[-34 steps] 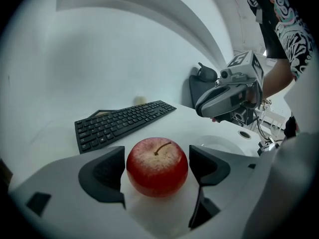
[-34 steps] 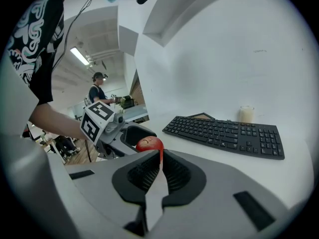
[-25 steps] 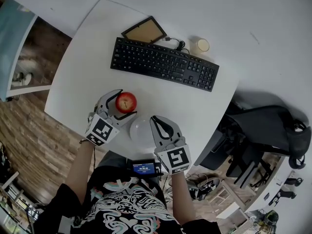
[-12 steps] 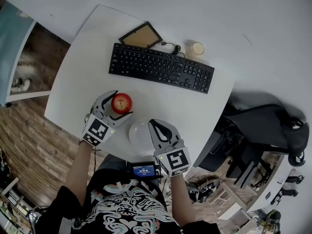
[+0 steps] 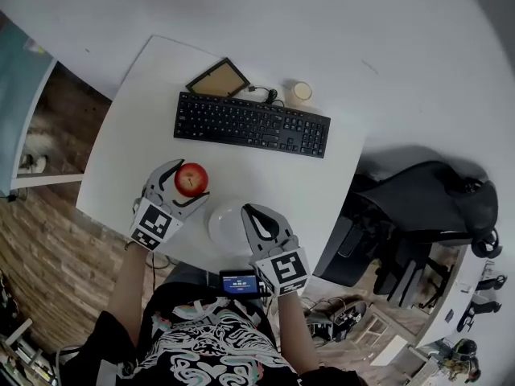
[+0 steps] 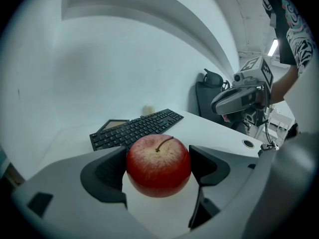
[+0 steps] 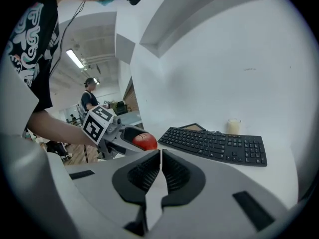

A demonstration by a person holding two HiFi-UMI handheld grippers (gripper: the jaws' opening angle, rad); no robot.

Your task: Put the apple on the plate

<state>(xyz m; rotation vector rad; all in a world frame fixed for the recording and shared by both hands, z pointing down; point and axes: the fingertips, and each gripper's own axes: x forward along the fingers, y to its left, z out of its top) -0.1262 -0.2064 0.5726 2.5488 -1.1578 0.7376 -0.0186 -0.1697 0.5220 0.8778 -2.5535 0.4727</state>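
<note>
A red apple with its stem up sits between the jaws of my left gripper, near the table's front left. Both pads touch its sides, so the gripper is shut on it. The white plate lies on the table just right of the apple, at the front edge. My right gripper hangs over the plate's right part, shut with nothing between its jaws. In the right gripper view the apple shows in the left gripper, left of the keyboard.
A black keyboard lies across the back of the white table. Behind it are a small picture frame and a pale cup. A black chair stands to the right of the table.
The head view has shifted, so the table looks smaller and further left. The left gripper stays round the apple beside the plate. The right gripper stays shut over the plate.
</note>
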